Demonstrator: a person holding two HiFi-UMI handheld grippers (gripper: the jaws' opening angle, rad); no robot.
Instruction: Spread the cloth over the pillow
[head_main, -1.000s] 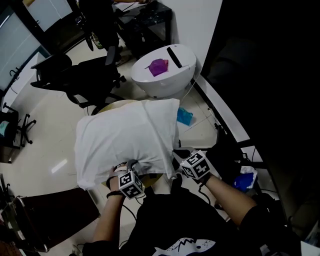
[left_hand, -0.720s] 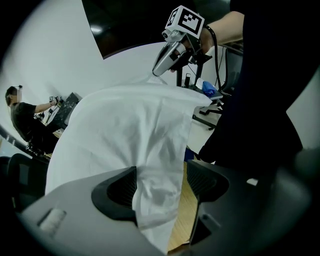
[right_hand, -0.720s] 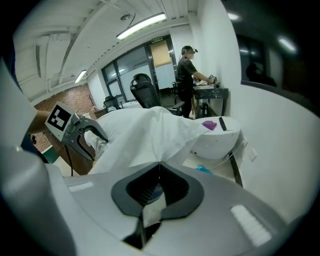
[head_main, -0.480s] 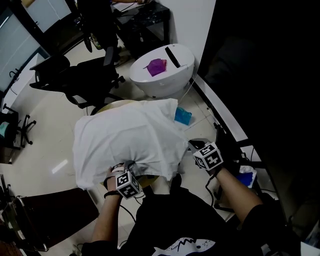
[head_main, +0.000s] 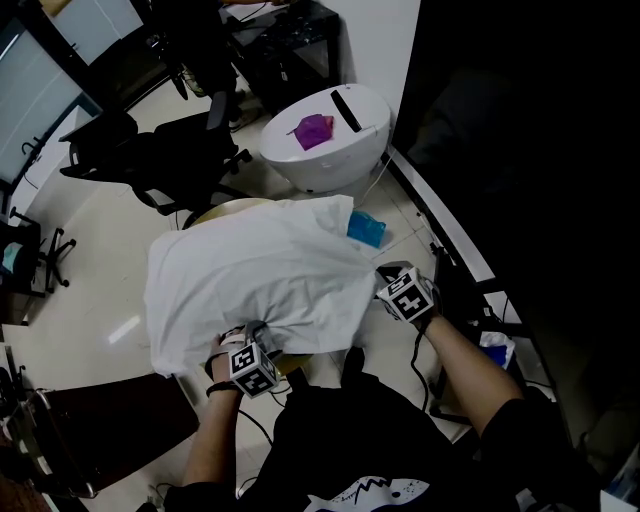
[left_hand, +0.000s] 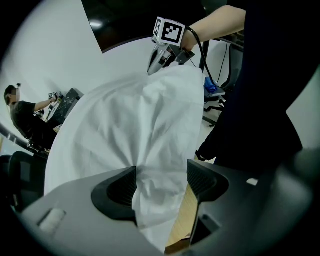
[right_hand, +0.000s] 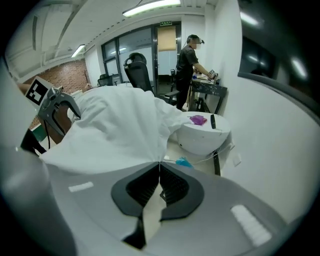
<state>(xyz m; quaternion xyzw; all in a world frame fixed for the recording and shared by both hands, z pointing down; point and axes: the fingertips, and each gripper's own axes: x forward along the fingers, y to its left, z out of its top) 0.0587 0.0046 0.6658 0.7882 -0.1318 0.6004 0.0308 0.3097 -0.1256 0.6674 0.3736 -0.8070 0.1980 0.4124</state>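
Cloth (head_main: 255, 275), white and creased, lies draped over a puffed shape on the round wooden worktop (head_main: 228, 209) and covers most of it. The pillow underneath does not show. Left tool (left_hand: 161, 184) sits at the worktop's near edge, its jaws part-way apart and clamped on a thick bunch of the cloth's near hem, with creases fanning out from the grip. Right tool (right_hand: 160, 181) is just beyond the worktop's right edge. Its jaws are pressed almost together on a thin fold of the cloth, which runs taut from them.
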